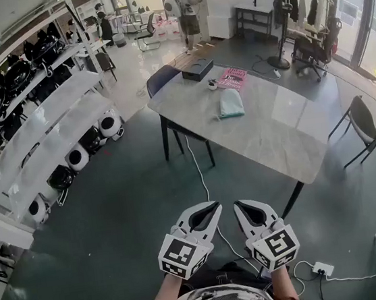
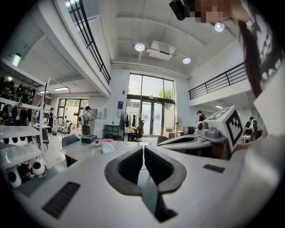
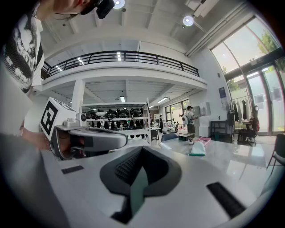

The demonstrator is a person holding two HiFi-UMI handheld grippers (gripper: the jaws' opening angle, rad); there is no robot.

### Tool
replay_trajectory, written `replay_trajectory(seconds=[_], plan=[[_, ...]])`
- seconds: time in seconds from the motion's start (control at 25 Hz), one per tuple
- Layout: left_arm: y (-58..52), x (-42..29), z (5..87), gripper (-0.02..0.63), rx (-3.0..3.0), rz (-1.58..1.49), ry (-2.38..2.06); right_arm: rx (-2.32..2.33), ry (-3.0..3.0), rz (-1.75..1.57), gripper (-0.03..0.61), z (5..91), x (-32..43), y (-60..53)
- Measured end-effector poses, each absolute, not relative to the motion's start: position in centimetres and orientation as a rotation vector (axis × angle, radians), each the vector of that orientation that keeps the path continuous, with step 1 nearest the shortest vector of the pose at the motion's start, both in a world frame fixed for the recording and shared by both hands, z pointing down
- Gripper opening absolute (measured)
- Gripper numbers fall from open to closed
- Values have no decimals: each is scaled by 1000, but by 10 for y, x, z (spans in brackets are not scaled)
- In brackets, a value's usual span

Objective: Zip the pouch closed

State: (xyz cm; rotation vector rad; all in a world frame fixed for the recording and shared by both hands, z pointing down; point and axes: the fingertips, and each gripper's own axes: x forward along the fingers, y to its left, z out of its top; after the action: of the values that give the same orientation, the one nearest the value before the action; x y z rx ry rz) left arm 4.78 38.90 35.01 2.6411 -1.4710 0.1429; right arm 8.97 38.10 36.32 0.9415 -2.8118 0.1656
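A pale teal pouch (image 1: 230, 103) lies flat on the grey table (image 1: 274, 135), far ahead of me across open floor. It shows small in the left gripper view (image 2: 107, 148) and in the right gripper view (image 3: 197, 149). Both grippers are held close to my body, side by side, well short of the table. My left gripper (image 1: 212, 208) (image 2: 143, 147) is shut with nothing in it. Beside it, my right gripper (image 1: 239, 206) (image 3: 141, 148) has its pads together at the tips and holds nothing either.
A black box (image 1: 197, 69) and a pink item (image 1: 232, 78) sit at the table's far end. Chairs (image 1: 162, 81) (image 1: 365, 121) stand at two sides. White shelves (image 1: 49, 129) run along the left. A cable and power strip (image 1: 321, 269) lie on the floor near my feet.
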Motion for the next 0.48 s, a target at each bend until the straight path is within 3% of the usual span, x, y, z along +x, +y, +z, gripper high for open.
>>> replay_trajectory(seconds=[0.48], plan=[[390,78,364,18,2590,150,-1476,859,-2837,246,-2,382,114,393]])
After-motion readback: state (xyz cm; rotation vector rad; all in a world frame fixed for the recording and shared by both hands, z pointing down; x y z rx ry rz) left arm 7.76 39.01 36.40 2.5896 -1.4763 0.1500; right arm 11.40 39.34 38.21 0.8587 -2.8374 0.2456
